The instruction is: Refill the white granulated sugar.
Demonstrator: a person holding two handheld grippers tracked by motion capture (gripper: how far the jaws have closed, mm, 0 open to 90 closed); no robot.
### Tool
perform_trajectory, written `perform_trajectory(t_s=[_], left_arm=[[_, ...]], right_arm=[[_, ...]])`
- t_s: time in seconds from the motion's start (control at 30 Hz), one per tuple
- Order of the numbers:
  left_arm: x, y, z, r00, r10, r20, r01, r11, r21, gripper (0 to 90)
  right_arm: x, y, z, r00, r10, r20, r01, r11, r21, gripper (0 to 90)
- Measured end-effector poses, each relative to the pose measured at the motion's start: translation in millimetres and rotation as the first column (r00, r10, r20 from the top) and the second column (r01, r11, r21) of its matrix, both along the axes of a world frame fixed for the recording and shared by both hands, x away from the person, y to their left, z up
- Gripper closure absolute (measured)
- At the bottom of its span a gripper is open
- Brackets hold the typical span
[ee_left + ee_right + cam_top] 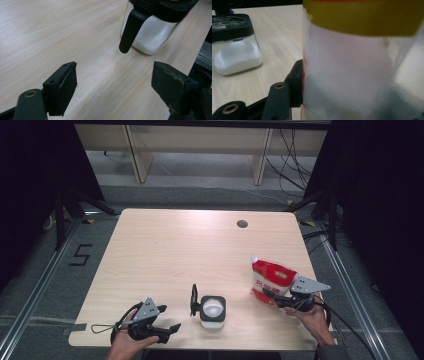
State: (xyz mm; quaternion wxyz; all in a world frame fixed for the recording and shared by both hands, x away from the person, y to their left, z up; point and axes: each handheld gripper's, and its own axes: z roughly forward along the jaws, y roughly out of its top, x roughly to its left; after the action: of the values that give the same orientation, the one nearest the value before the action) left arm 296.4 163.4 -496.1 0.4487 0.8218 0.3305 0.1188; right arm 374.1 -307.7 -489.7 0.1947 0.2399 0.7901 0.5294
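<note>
— High view: where's the sugar pouch (271,279)?
— Right of frame on the table (165,250), long axis running up-left, spout at the top. Right gripper (276,298) pinches its lower end.
— Left gripper (167,319)?
— Spread, holding nothing, lower left beside the sugar jar (212,310).

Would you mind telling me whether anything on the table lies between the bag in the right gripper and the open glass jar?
Nothing visible does. The bag, with the right gripper at its lower end, stands right of the glass jar, and only bare table lies between them. The jar's lid hangs open on its far, left side.
</note>
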Motion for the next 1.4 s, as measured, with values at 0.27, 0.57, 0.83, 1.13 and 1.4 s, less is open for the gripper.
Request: perform_trajectory(t_s=[0.27,0.57,0.83,1.13,1.4], left_arm=[[-1.0,-2.0,-1.6,0.9999,0.007,-0.011,-0.008,0.9998,-0.021,20.1],[-1.0,-1.4,-0.8,0.9998,0.016,-0.014,-0.016,0.9997,-0.016,20.2],[0.1,0.2,0.3,1.0,0.007,0.002,-0.007,1.0,-0.002,20.2],[1.4,-0.6,-0.4,0.9998,0.022,0.002,-0.021,0.9995,-0.023,20.3],[3.1,0.0,2.8,0.9995,0.031,0.008,-0.031,0.9991,-0.029,20.5]], right_arm=[[-5.0,-9.1,3.4,0.9982,-0.057,-0.02,0.056,0.998,-0.035,40.2],[-19.8,-18.8,12.3,0.9957,-0.092,-0.007,0.092,0.995,-0.024,31.8],[-35.7,-28.8,16.5,0.9805,-0.19,-0.049,0.19,0.982,-0.008,29.5],[-70.0,-29.5,19.1,0.9519,-0.289,-0.102,0.284,0.957,-0.065,29.0],[-83.5,-24.0,16.9,0.9357,-0.322,-0.143,0.309,0.945,-0.111,28.3]])
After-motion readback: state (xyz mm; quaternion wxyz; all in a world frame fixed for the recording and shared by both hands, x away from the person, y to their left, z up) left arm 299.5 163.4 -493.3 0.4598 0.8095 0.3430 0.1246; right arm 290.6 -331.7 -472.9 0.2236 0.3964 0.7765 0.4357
